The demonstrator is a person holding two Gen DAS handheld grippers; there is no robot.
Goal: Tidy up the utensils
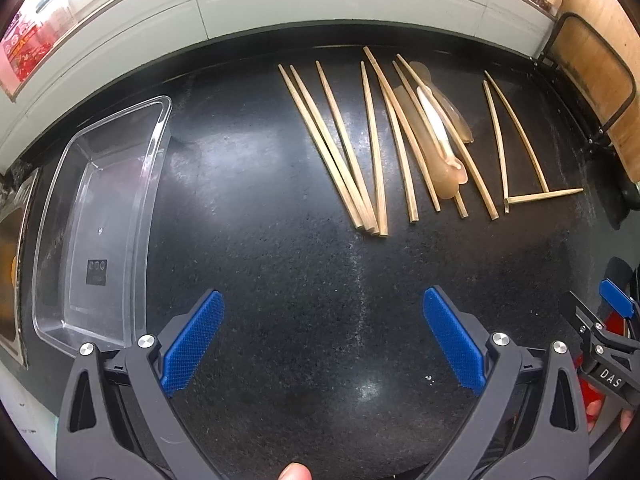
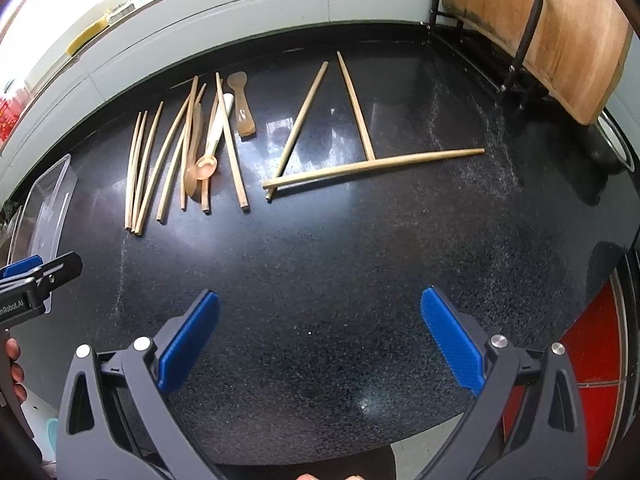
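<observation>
Several wooden chopsticks (image 1: pixel 344 152) lie scattered on the black countertop (image 1: pixel 280 240), far ahead of my left gripper (image 1: pixel 324 340), which is open and holds nothing. Translucent brown spoons (image 1: pixel 436 148) and a white spoon (image 1: pixel 434 120) lie among them. A clear plastic tray (image 1: pixel 100 216) sits empty at the left. In the right wrist view the chopsticks (image 2: pixel 160 164) and spoons (image 2: pixel 204 164) lie far left, with three more chopsticks (image 2: pixel 372 166) forming a triangle in the middle. My right gripper (image 2: pixel 320 340) is open and empty over bare counter.
A wooden cutting board in a black wire rack (image 2: pixel 532 36) stands at the back right. A white tiled wall (image 1: pixel 320 4) runs along the back. A sink edge (image 1: pixel 12 240) lies left of the tray. The counter's front edge is near both grippers.
</observation>
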